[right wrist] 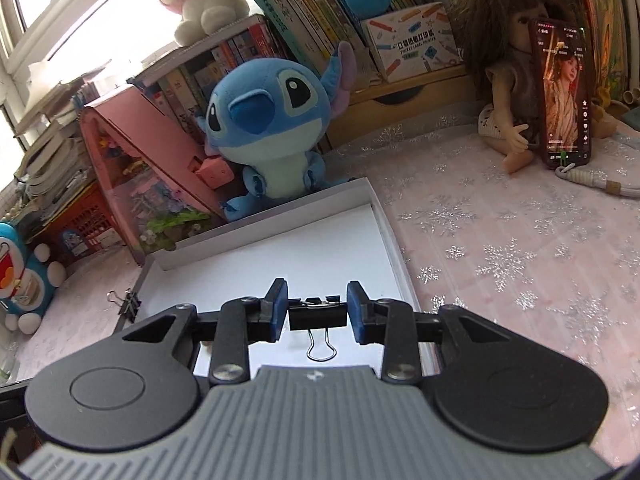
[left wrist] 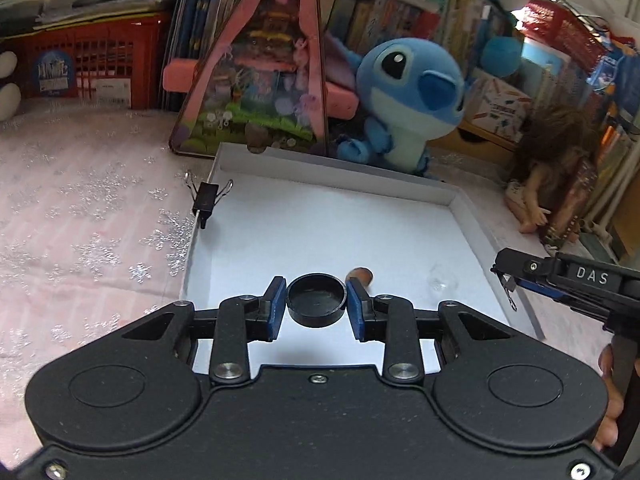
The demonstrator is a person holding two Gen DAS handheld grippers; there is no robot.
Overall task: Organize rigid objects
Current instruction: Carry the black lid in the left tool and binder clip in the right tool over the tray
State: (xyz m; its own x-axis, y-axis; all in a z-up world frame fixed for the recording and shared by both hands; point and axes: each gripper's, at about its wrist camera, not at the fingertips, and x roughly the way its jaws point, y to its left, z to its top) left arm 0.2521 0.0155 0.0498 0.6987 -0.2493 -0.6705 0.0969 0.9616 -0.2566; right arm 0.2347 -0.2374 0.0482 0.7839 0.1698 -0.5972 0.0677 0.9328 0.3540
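My left gripper is shut on a round black cap and holds it over the near part of a shallow white box. A black binder clip is clipped on the box's left wall. A small brown piece and a clear bit lie on the box floor behind the cap. My right gripper is shut on a second black binder clip, held over the white box; its wire loop hangs down. The right gripper also shows at the right edge of the left wrist view.
A blue plush and a pink toy house stand right behind the box. A doll and a propped phone are at the back right. A red crate and books line the back. The pink snowflake cloth covers the table.
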